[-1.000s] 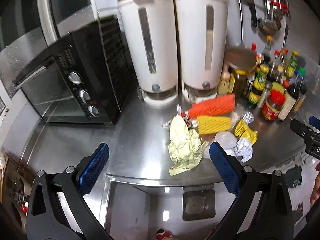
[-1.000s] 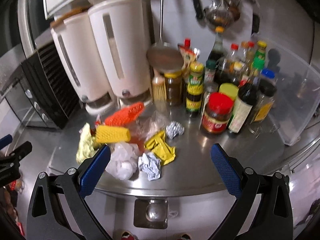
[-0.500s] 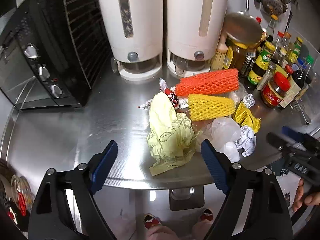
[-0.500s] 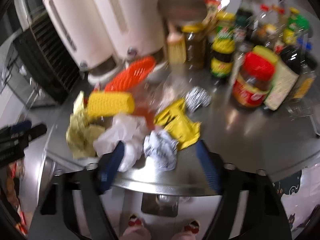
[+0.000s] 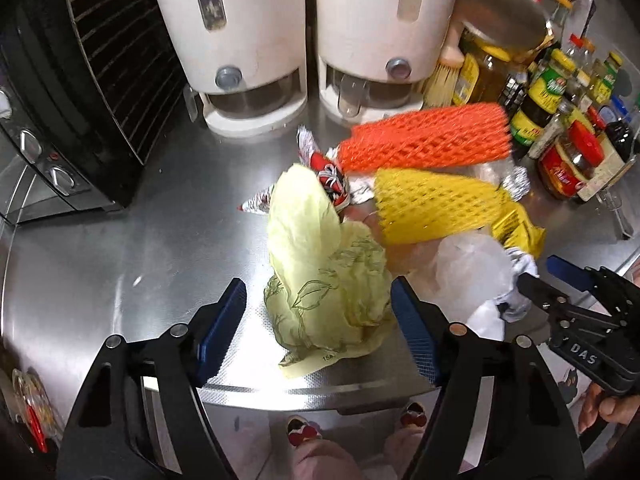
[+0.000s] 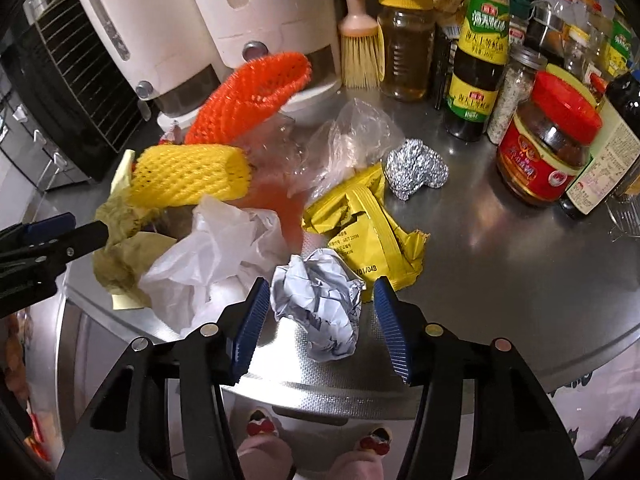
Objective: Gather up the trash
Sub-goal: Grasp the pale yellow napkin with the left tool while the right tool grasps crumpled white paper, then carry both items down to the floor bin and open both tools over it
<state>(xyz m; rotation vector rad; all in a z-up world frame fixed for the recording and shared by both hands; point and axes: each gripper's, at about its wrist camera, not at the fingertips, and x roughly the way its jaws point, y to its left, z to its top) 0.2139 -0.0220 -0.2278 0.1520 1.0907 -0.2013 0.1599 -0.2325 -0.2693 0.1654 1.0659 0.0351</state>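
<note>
Paper wad near counter edge

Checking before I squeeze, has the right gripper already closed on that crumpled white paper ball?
No, the right gripper is open, its blue pads either side of the crumpled paper ball with gaps showing.

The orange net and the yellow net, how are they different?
The orange net is orange, and the yellow net is yellow. In the right wrist view the orange net curves upward with an open end, while the yellow net lies flatter and straighter. The orange net sits farther back, close to the white containers; the yellow net lies nearer the counter's front edge, in the pile. Both are foam mesh sleeves lying among the trash, and neither gripper touches them.
</note>
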